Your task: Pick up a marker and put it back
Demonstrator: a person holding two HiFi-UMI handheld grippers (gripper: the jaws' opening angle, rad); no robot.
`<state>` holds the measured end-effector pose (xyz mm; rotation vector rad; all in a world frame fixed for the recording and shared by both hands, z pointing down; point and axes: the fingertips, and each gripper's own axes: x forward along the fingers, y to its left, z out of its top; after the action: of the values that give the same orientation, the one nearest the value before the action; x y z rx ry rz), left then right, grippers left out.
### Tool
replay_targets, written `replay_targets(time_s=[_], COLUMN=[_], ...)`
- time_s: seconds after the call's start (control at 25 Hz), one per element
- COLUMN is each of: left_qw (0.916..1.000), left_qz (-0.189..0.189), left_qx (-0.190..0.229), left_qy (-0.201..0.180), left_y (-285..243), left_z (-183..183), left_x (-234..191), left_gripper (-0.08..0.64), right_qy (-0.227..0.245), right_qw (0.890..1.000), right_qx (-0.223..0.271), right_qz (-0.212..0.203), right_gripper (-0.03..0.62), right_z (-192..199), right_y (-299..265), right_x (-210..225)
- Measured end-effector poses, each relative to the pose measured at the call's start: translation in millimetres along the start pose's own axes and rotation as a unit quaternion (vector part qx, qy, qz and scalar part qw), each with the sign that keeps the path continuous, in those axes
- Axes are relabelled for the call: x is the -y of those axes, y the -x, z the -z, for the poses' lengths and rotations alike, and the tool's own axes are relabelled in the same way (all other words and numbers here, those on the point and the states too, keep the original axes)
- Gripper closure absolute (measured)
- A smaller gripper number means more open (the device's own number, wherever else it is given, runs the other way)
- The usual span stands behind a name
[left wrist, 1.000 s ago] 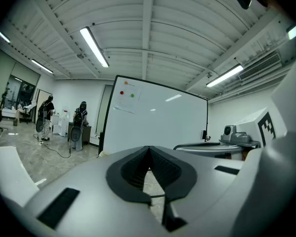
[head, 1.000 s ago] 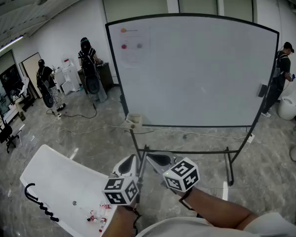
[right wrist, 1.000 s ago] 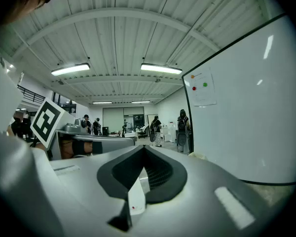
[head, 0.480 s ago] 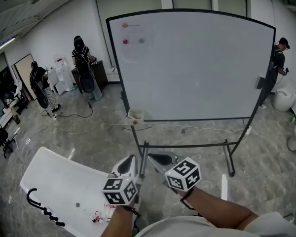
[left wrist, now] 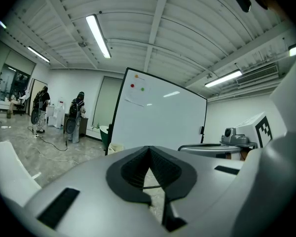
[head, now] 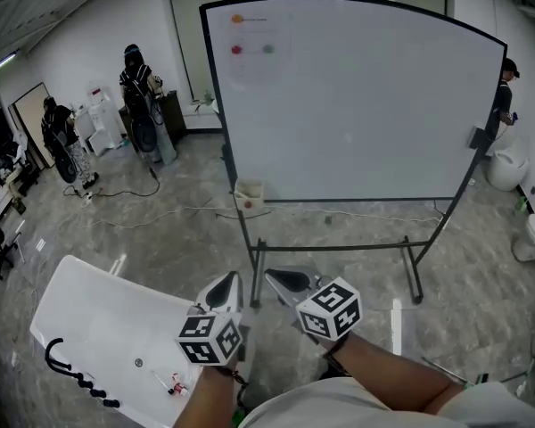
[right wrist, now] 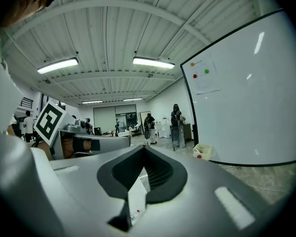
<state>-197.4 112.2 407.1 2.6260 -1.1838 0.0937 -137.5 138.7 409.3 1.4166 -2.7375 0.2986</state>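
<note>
A wheeled whiteboard (head: 357,96) stands ahead of me. A small white box (head: 248,191) hangs at its lower left corner with something red in it; I cannot make out a marker there. My left gripper (head: 229,281) and right gripper (head: 273,277) are held side by side low in the head view, well short of the board. Both are shut with nothing between the jaws. In the left gripper view the gripper (left wrist: 148,149) points at the board (left wrist: 158,117). The right gripper (right wrist: 143,147) has the board (right wrist: 246,98) on its right and the white box (right wrist: 203,151) beside it.
A white table (head: 98,319) stands at the lower left, with a black coiled cable (head: 71,373) and small red-and-white items (head: 174,384) on it. The board's black stand (head: 339,250) crosses the floor ahead. People stand at the far left (head: 143,92) and far right (head: 504,87).
The head view has shifted, so the whiteboard sits higher and a little larger in the frame. Both grippers stay shut and side by side in about the same place.
</note>
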Motion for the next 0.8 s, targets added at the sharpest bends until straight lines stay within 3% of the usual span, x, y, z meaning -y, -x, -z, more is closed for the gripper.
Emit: replay_targets(time_s=[0.28, 0.8], left_qw=[0.9998, 0.9942], left_qz=[-0.014, -0.097], left_qx=[-0.008, -0.009], left_qy=[0.008, 0.046], left_y=[-55.7, -221.3], left_z=[1.1, -14.4], left_x=[-20.7, -100.5], left_gripper=[0.558, 0.558], right_qy=[-0.004, 0.000], right_qw=[1.000, 0.994], right_qx=[-0.005, -0.065], right_qz=[-0.010, -0.093], right_gripper=[0.589, 0.589], right_z=[-0.8, -5.0], right_y=[-34.1, -168.9], right_x=[55.8, 231.8])
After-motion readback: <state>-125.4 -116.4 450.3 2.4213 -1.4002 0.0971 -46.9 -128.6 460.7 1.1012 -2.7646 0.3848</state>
